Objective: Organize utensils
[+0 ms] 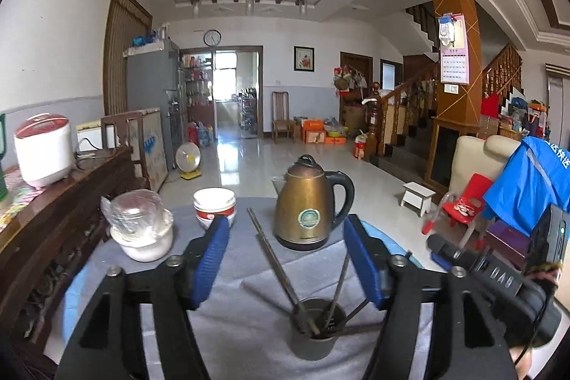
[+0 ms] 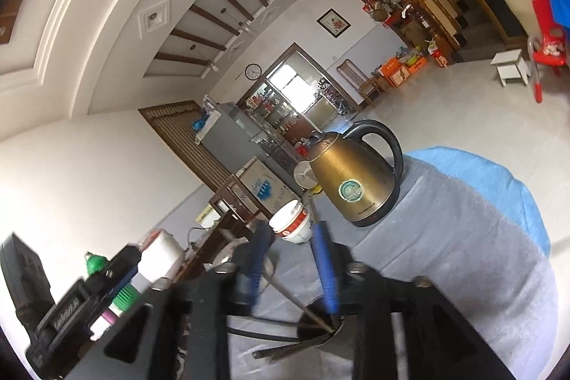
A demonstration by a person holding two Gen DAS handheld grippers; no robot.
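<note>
Standing apart with nothing between its blue pads, the left tool (image 1: 285, 259) is hovering over a dark holder cup (image 1: 313, 333) on the grey-clothed counter (image 1: 242, 294). Chopsticks (image 1: 274, 259) are leaning inside the cup, fanning outward. The right tool (image 2: 292, 259) is also spreading open, straddling one chopstick without pressing it. Beyond are sitting a bronze kettle (image 1: 308, 205), stacked bowls (image 1: 214, 205) and a plastic-covered white bowl (image 1: 142, 230).
</note>
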